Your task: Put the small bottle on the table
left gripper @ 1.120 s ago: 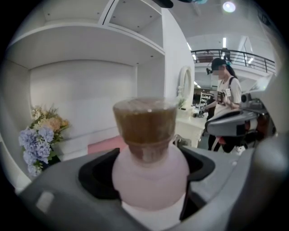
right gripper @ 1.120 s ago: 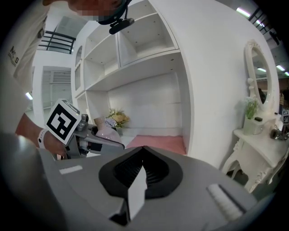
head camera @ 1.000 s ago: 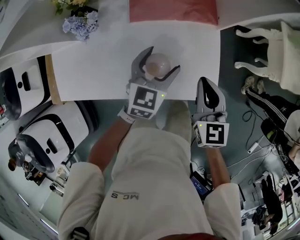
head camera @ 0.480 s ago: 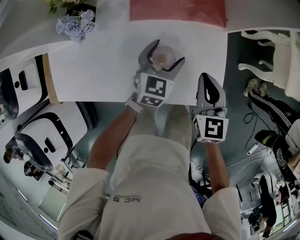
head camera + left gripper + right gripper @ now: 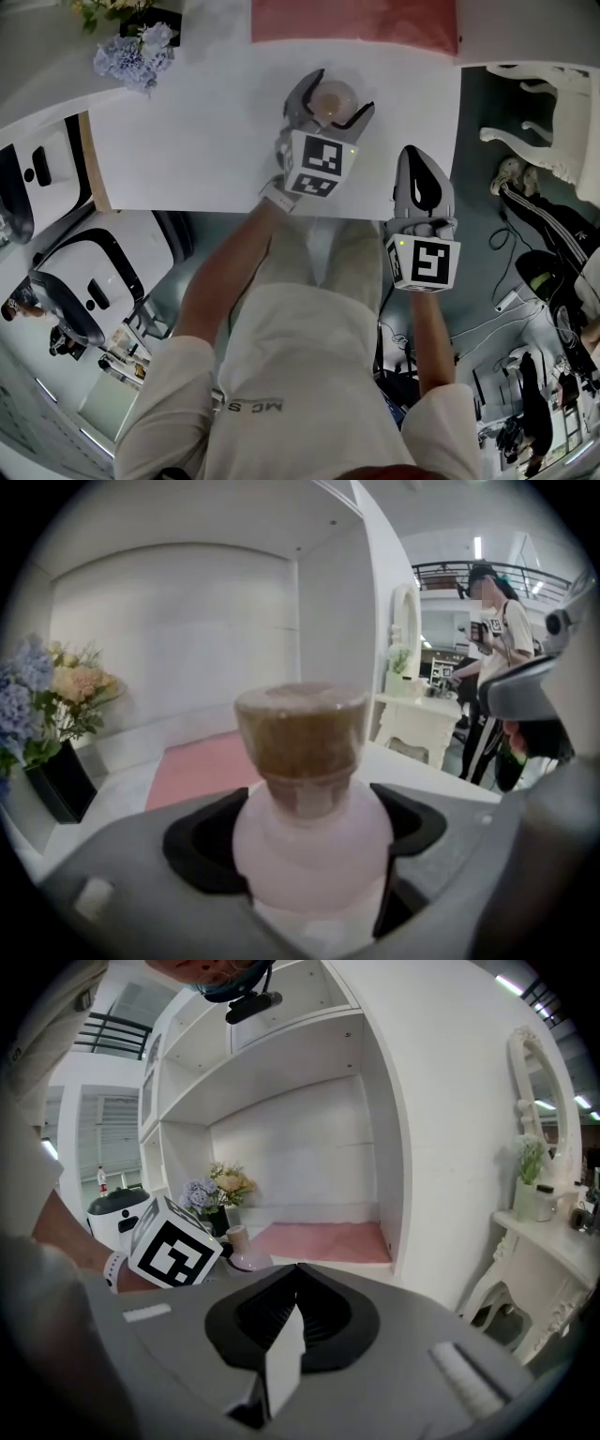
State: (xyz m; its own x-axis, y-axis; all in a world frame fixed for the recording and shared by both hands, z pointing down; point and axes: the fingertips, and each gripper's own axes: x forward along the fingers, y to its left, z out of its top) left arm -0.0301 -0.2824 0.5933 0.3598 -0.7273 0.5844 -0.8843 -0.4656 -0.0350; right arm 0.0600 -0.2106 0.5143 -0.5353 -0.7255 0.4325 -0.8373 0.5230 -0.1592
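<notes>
A small pale pink bottle (image 5: 334,97) with a brown cap stands upright between the fingers of my left gripper (image 5: 339,91), over the white table (image 5: 187,141) near its far side. In the left gripper view the bottle (image 5: 305,799) fills the gap and my left gripper (image 5: 309,874) is shut on its round body. Whether its base touches the table is hidden. My right gripper (image 5: 418,161) hangs shut and empty at the table's front right corner. From the right gripper view, its jaws (image 5: 295,1307) meet, and the bottle (image 5: 246,1258) shows to the left beyond the marker cube (image 5: 173,1251).
A pink mat (image 5: 352,19) lies just beyond the bottle. Flowers in a black vase (image 5: 131,56) stand at the far left. White machines (image 5: 103,272) sit on the floor to the left. A white ornate chair (image 5: 553,103) stands right of the table. A person (image 5: 492,667) stands in the background.
My left gripper has carried the bottle farther across the table, toward the pink mat. The right gripper has stayed put.
</notes>
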